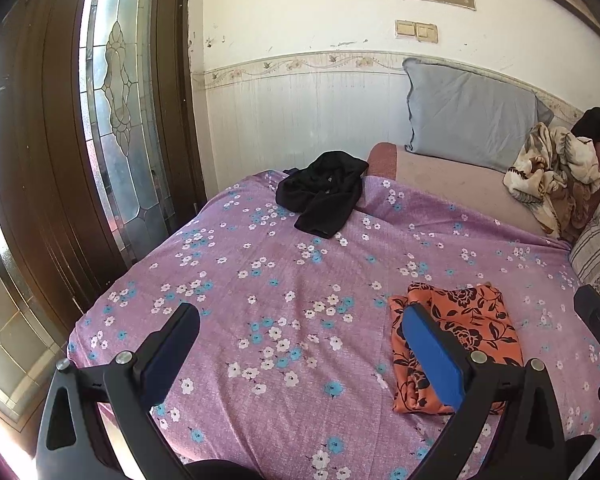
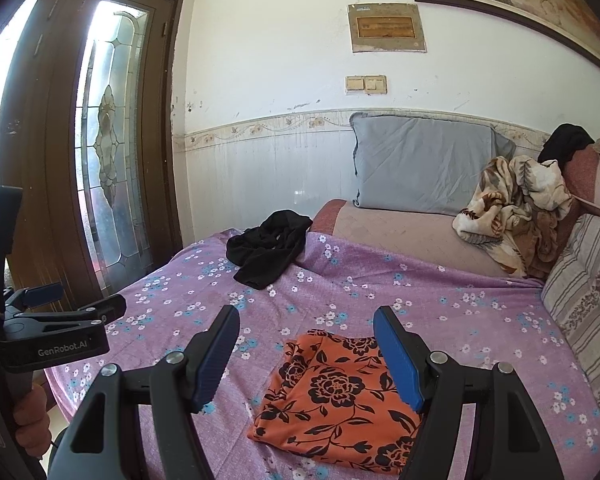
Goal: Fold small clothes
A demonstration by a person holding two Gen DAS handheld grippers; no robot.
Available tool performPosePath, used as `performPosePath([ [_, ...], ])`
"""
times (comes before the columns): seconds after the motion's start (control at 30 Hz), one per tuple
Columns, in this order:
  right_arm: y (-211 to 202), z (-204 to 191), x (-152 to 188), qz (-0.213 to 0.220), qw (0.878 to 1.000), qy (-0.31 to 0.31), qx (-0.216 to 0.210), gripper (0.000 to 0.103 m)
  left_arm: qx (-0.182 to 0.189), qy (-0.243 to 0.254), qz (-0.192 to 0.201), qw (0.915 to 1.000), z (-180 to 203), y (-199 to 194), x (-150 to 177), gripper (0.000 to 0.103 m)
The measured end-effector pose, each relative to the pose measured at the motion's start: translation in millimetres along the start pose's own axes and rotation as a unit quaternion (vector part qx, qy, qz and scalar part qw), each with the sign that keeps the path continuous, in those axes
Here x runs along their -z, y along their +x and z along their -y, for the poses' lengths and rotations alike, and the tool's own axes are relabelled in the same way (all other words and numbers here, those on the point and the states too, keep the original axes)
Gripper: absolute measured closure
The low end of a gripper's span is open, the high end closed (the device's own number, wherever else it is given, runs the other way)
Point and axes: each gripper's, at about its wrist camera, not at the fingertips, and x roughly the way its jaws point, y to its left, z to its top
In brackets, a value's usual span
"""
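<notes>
A folded orange cloth with a black flower print (image 2: pixel 332 392) lies on the purple flowered bedsheet (image 2: pixel 440 320), near the front. My right gripper (image 2: pixel 306 314) hovers just above and before it, open, with nothing between its blue pads. In the left wrist view the orange cloth (image 1: pixel 460 340) lies behind the right finger of my left gripper (image 1: pixel 300 312), which is open and empty over bare sheet. A crumpled black garment (image 1: pixel 324 192) (image 2: pixel 268 248) lies at the far end of the sheet. Each gripper shows at the edge of the other's view: the left gripper (image 2: pixel 94 297) and the right gripper (image 1: pixel 598 292).
A grey pillow (image 2: pixel 424 164) leans on the back wall. A crumpled cream floral blanket (image 2: pixel 512 208) and a striped cushion (image 2: pixel 588 292) lie at the right. A wooden door with stained glass (image 1: pixel 112 112) stands left of the bed. A hand (image 2: pixel 32 420) holds the left gripper's handle.
</notes>
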Motion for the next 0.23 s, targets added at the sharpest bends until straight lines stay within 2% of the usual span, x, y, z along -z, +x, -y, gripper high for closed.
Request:
performPosePath([
  [0.23,30.6,23.9,-2.2,-0.008,1.000,0.020,-0.007,0.030,-0.003,0.001,-0.010,0.9999,8.6,33.2,-8.0,0.002],
])
